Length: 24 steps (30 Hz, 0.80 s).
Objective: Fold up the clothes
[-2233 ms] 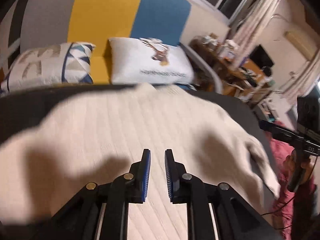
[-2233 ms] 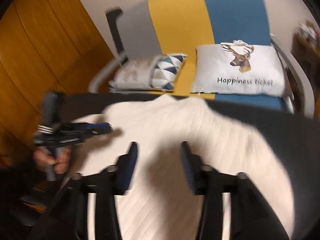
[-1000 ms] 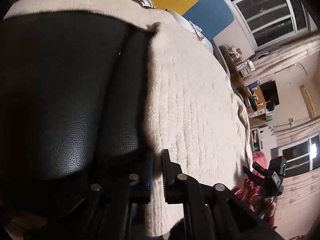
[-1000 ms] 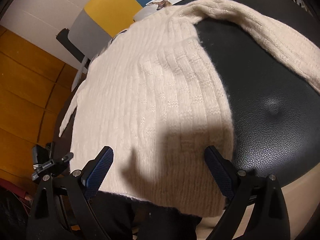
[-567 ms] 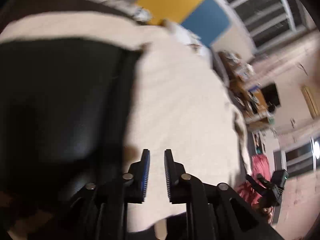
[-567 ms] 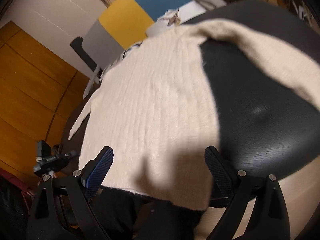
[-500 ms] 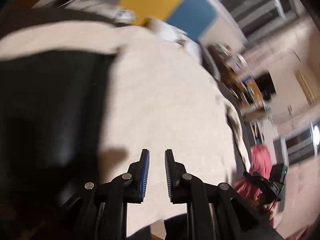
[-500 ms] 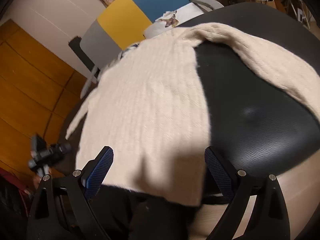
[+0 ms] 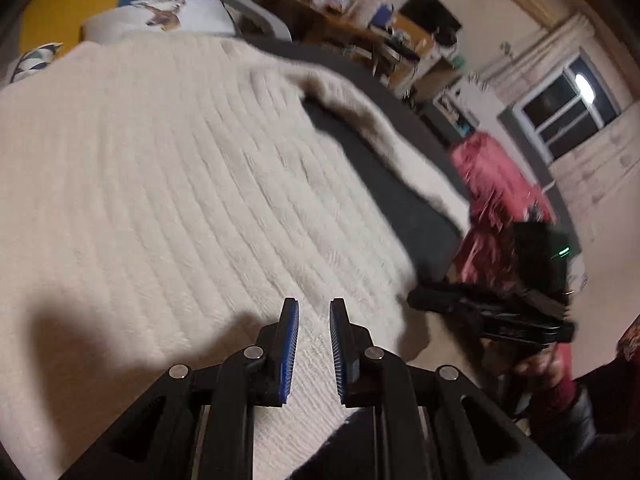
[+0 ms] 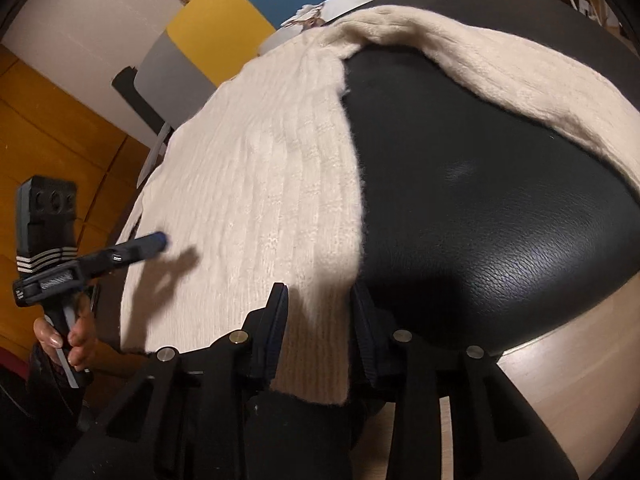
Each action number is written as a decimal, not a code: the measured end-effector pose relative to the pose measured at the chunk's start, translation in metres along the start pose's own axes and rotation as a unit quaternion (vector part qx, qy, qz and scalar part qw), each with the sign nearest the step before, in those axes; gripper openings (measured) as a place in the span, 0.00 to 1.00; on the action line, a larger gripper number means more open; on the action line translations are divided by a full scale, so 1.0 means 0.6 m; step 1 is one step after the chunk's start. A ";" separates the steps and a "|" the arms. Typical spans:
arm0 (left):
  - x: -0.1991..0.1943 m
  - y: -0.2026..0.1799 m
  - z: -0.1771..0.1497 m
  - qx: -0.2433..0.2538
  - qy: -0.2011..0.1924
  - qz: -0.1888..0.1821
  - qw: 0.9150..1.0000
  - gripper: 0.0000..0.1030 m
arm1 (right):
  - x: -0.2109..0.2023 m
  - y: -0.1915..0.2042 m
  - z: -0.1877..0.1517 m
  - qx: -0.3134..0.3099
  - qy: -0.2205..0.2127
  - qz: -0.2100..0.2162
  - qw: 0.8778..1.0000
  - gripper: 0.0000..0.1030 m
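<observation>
Sweater: a cream ribbed sweater [image 10: 256, 184] lies spread flat on a black leather seat [image 10: 500, 216], one sleeve [image 10: 520, 80] angled out across the bare leather.
Right gripper [image 10: 318, 312]: jaws closing, the sweater's near corner hem between them — pads not clearly pressing.
Left gripper [image 9: 314, 332]: narrow gap, nothing in it, over the sweater's lower edge.
Room: yellow-and-blue headboard [image 10: 240, 4], deer-print pillow [image 9: 160, 16].
Left view only: cluttered desk [image 9: 360, 28], dark window [image 9: 568, 116], red cloth [image 9: 492, 192].
Right view only: wooden wall [image 10: 52, 128].
</observation>
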<state>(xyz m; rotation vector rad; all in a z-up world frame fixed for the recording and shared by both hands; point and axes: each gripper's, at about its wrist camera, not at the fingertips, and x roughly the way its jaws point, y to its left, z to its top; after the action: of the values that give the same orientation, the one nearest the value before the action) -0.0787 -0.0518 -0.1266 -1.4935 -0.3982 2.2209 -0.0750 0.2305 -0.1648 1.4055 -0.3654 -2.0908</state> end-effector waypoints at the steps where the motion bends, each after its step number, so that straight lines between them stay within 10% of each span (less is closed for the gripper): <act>1: 0.011 0.002 -0.006 0.000 0.012 0.003 1.000 0.13 | 0.001 0.006 0.000 -0.013 0.002 -0.007 1.000 0.33; 4: 0.021 0.012 -0.026 0.005 0.041 0.023 0.999 0.12 | 0.003 0.026 -0.004 -0.046 0.017 -0.028 0.998 0.08; 12: -0.003 0.017 -0.013 0.004 0.045 -0.016 0.999 0.12 | 0.002 0.043 -0.031 -0.085 0.055 -0.076 0.992 0.08; 19: -0.007 0.042 0.024 -0.010 0.019 -0.020 1.000 0.13 | -0.052 0.045 0.021 -0.068 0.004 -0.081 0.994 0.39; 24: 0.008 0.058 0.006 -0.019 0.031 -0.021 0.999 0.13 | -0.017 0.094 0.115 -0.095 -0.033 -0.044 0.994 0.40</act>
<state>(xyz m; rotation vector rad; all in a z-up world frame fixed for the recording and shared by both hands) -0.0902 -0.0792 -0.1453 -1.5547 -0.4493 2.1398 -0.1170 0.1854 -0.0998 1.2649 -0.1289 -2.1826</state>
